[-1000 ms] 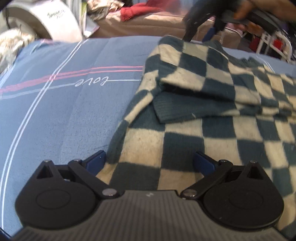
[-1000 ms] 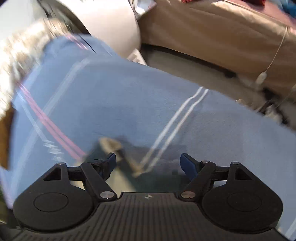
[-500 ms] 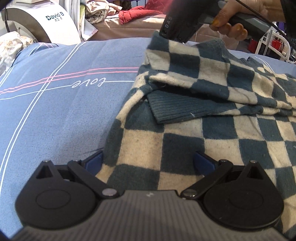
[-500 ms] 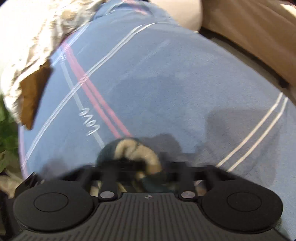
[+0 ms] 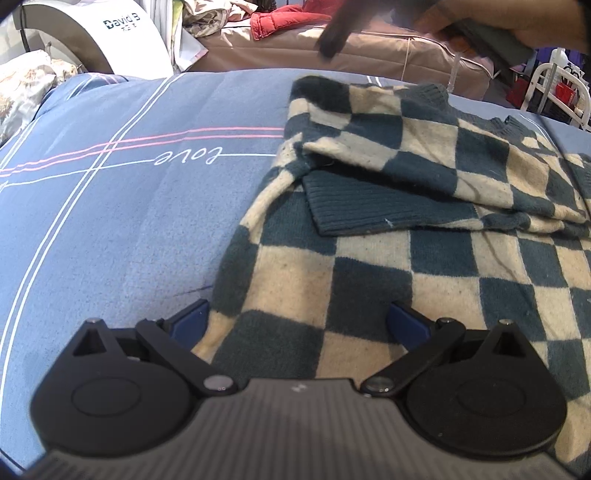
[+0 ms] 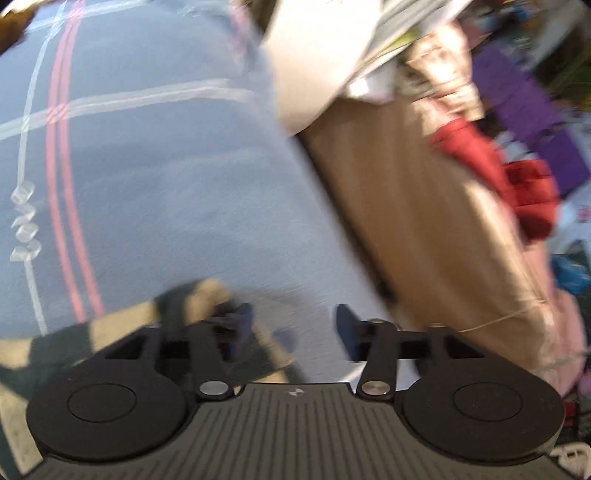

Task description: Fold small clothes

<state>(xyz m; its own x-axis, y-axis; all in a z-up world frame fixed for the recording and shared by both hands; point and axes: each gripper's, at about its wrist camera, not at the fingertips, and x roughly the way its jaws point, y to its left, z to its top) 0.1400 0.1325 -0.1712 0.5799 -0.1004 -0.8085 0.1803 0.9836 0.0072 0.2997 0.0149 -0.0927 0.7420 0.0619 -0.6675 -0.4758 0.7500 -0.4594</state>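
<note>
On the far left of the left wrist view we see a white curved appliance (image 5: 110,33) with dark lettering, standing behind the bed. The bed carries a blue bedsheet (image 5: 110,229) crossed by white and pink stripes (image 5: 192,134), with a word stitched in white script. Our left tool (image 5: 295,321) hangs low over the sheet with its blue pads spread wide; one pad lies over bare sheet just beside the garment's edge, the other over the fabric, and neither presses anything. To the right lies the dark-teal-and-cream checkered knit sweater (image 5: 406,229), spread on the sheet with a sleeve folded across its body so the ribbed dark cuff (image 5: 384,210) shows on top. Above it, blurred at the top edge, is our right hand (image 5: 517,18) holding its device. Behind the bed stands a tan padded couch (image 5: 369,51) with a red garment (image 5: 288,22) on it.

In the right wrist view, heavily blurred, our right tool (image 6: 293,325) has just been opening and its jaws now stand wide apart with nothing between them. A corner of the sweater (image 6: 129,325) lies just left of the left pad, on the sheet.
</note>
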